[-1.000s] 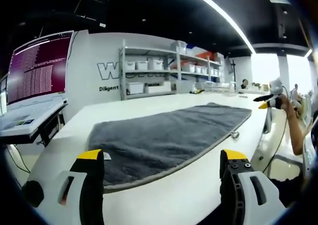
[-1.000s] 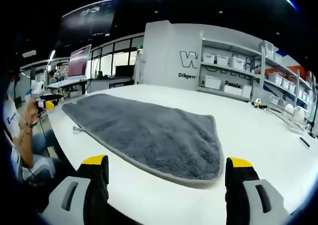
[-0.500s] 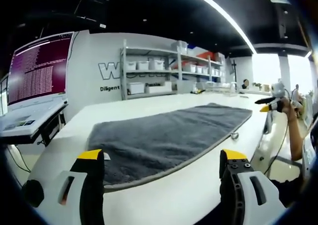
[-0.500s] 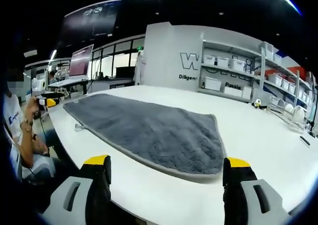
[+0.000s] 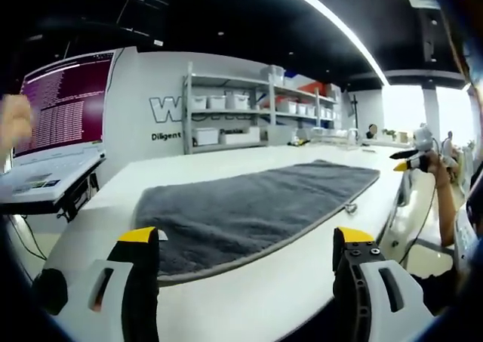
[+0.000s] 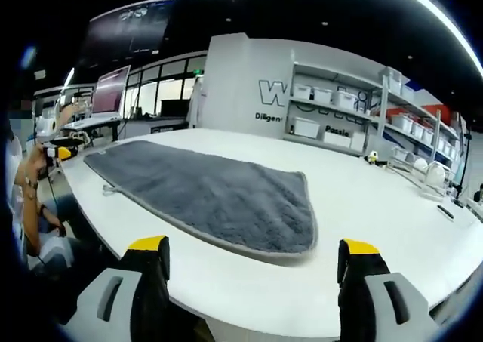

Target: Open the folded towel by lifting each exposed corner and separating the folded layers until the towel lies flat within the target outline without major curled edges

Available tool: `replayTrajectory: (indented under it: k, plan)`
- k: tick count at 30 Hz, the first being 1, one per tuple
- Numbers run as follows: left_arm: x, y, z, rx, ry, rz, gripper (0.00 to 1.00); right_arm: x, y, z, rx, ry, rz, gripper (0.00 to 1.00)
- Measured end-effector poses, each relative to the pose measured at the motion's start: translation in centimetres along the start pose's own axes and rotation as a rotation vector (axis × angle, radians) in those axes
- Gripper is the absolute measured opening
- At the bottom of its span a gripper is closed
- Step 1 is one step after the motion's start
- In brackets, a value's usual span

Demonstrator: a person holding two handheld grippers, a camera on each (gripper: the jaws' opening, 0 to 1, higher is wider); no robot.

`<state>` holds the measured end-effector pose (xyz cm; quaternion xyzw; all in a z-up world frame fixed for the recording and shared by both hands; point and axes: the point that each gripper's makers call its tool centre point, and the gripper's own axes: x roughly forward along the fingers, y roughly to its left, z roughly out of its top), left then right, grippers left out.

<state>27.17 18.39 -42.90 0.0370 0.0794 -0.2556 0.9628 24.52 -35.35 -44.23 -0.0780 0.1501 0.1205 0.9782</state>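
In the left gripper view, the left gripper point(image 5: 245, 244) had its two yellow-tipped jaws spread wide apart, with nothing held between them. Just ahead of the jaws, a grey towel point(image 5: 249, 206) lay spread on a white table point(image 5: 249, 297). Its near edge ran across the gap between the jaws, with one corner close in front of the left jaw and the cloth stretching away ahead and to the right. A small loop tag point(image 5: 349, 207) stuck out from the towel's edge beyond the right jaw. Farther off to the right, a person's hand held the right gripper point(image 5: 411, 159) up above the table edge; whether those jaws were apart could not be told from here. Beyond the table stood a shelving rack point(image 5: 249, 115) with white bins, and to the left a monitor point(image 5: 64, 104) showed lines of text.

In the right gripper view, the right gripper point(image 6: 253, 251) was likewise wide open and empty. The towel point(image 6: 211, 195) lay ahead of it on the table point(image 6: 362, 206), its rounded near corner lying ahead between the jaws, nearer the right one, and the rest of the cloth running away to the left. At the far left a person's hand held the left gripper point(image 6: 60, 149) near the towel's far end. The shelving rack point(image 6: 355, 119) stood behind, ahead and to the right.
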Motion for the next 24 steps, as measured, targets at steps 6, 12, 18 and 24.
replayTrajectory:
  k: [6, 12, 18, 24]
  plan:
    - [1.1, -0.9, -0.5, 0.020, 0.031, -0.018, 0.94, 0.3, 0.1, -0.5, 0.006, 0.014, 0.003, 0.92]
    - [1.6, -0.9, -1.1, 0.027, 0.056, -0.005, 0.94, 0.5, 0.2, -0.7, 0.012, 0.020, 0.006, 0.91]
    - [1.4, -0.4, -0.9, 0.017, 0.043, 0.006, 0.94, 1.0, 0.7, -1.3, -0.010, 0.054, 0.009, 0.91]
    - [1.2, -0.5, -1.0, 0.016, 0.047, 0.003, 0.94, 1.1, 1.0, -2.1, -0.038, 0.090, 0.022, 0.91]
